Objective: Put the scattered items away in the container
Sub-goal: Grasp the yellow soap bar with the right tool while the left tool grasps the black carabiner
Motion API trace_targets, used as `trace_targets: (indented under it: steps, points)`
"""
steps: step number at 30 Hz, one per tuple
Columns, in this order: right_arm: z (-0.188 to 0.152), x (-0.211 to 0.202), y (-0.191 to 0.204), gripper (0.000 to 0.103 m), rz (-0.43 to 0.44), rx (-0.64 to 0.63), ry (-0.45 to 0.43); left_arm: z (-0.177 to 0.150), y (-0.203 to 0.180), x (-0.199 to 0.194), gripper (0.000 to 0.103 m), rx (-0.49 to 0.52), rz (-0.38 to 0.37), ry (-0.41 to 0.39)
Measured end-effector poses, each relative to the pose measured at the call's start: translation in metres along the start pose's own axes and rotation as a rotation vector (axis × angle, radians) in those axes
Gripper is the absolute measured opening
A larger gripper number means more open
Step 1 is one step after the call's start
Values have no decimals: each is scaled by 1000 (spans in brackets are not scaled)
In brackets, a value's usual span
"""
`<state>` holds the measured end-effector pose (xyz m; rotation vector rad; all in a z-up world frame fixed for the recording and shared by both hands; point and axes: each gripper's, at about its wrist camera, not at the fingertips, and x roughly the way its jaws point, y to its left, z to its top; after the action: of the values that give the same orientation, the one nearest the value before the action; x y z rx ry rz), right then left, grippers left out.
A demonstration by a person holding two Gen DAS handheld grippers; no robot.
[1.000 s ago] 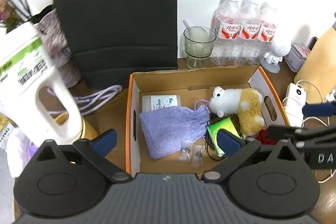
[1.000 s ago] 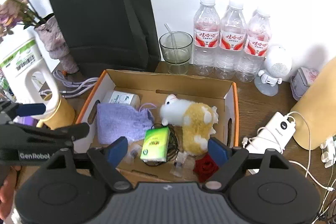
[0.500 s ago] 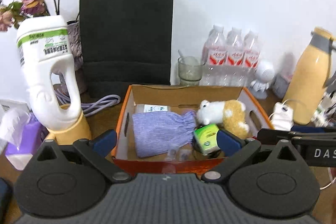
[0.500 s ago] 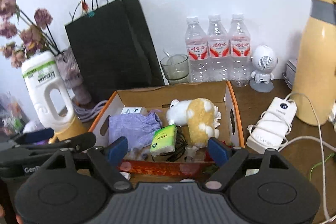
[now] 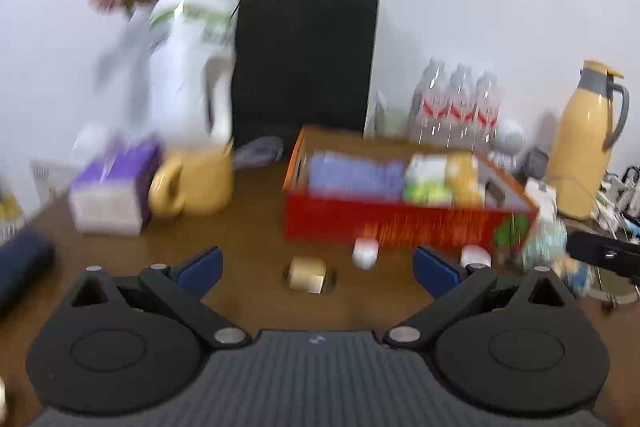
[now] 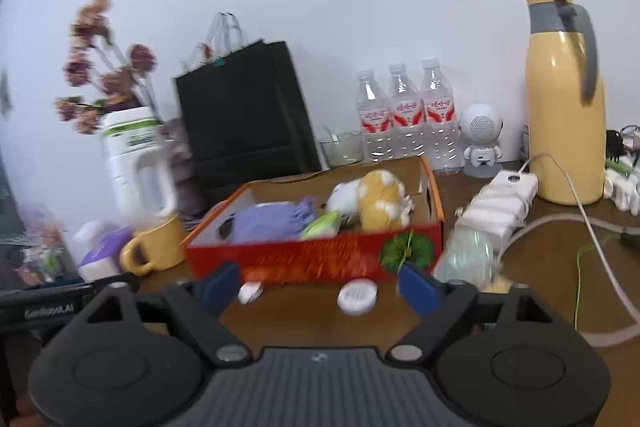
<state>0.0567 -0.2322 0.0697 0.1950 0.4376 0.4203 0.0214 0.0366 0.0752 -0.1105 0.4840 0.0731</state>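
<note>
table: brown wood, set against a white wall
cardboard box: red front, orange rim, on the middle of the table
in front of the box: a small gold roll, a small white cube and a round white disc, all loose on the wood
left of the box: yellow mug, then a purple tissue pack
behind: black paper bag, three water bottles, a glass, a white robot figure
right side: yellow thermos jug, white charger block with cables
</note>
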Motion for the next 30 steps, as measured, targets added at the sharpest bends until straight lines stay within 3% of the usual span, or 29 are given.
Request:
trace_targets:
  steps: [2,5,12,13,15,21,24,30]
  points:
    - [-19,-11,-7,88,-9,61,36,-16,10,-6,103,-30,5,55]
    - [-35,-27,-10,88,11,108,74,-26,18,-17,103,-10,12,68]
    - [-41,-27,11,87,3,21,93,-27,10,-13,103,68,-43,52]
    - [-41,-22,15,85,16,1,100,-27,10,-9,101,81,-51,47]
    - [-38,-8,23,72,44,-43,122,-23,15,0,98,89,-64,48]
    - [-25,55,60,64,156,-209,194,-6,40,34,85,93,-71,89]
    - [-20,94,82,60,199,-239,247,1,51,48,84,92,-20,79]
    - [-25,148,132,54,227,-250,319,1,94,63,85,-89,65,51]
